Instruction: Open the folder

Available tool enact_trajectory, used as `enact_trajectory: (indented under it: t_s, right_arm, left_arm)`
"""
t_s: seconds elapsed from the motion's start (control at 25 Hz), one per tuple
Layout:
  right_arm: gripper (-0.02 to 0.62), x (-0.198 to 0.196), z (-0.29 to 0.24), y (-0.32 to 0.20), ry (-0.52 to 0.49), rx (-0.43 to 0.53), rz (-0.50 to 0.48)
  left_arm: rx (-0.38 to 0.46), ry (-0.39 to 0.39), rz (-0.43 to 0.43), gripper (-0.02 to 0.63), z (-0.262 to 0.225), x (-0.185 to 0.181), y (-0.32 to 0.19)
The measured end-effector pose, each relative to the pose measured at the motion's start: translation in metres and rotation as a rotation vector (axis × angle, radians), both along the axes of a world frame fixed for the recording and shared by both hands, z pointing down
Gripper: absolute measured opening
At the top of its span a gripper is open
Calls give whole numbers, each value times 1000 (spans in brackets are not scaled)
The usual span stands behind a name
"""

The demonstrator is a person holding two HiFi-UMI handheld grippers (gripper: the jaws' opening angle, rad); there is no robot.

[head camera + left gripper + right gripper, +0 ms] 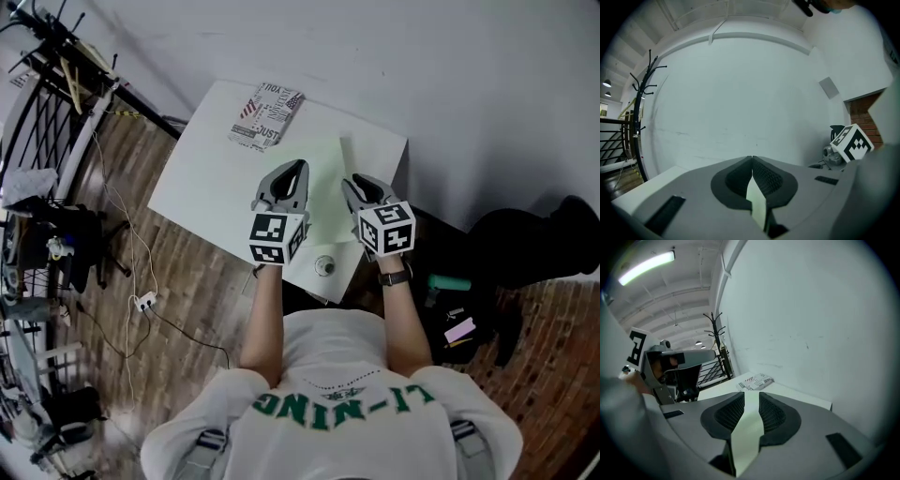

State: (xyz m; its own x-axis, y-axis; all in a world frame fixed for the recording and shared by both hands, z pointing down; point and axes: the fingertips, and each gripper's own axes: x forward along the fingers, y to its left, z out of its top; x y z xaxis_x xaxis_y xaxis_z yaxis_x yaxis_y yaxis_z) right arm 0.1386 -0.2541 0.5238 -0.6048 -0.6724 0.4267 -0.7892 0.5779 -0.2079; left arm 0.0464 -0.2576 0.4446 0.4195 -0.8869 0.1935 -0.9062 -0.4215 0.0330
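Both hovered above the pale green flat folder [323,178]; left hand-held gripper [297,167], jaws together, empty; right hand-held gripper [350,184] slightly parted, probably for its cover.

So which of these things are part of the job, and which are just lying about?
Job in hand:
pale green folder
left hand-held gripper
right hand-held gripper

Just lying about:
printed booklet
small round object
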Motion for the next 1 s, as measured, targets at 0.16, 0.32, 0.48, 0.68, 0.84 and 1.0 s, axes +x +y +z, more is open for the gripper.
enact_trajectory:
  t_s: [0.16,0.32,0.48,0.68,0.84,1.0]
  right_arm:
    - [129,-4,33,-9,51,-94,-33]
    - [164,1,55,-28,81,-106,4]
    - [203,2,77,-38,78,-150,7]
    - [344,-13,122,-26,5,-340,-63]
    - [374,-21,149,-20,-23,-434,-69]
    - [354,-22,158,-27,-103,-491,-1]
  left_arm:
    - [-45,4,16,15,19,-4,-15]
    - [-73,9,30,15,32,-8,-31]
    - [-92,16,35,16,39,-13,-42]
    - [-128,43,41,15,52,-19,-50]
    - [-149,73,37,17,58,-30,-54]
    - [-159,60,30,15,62,-42,-57]
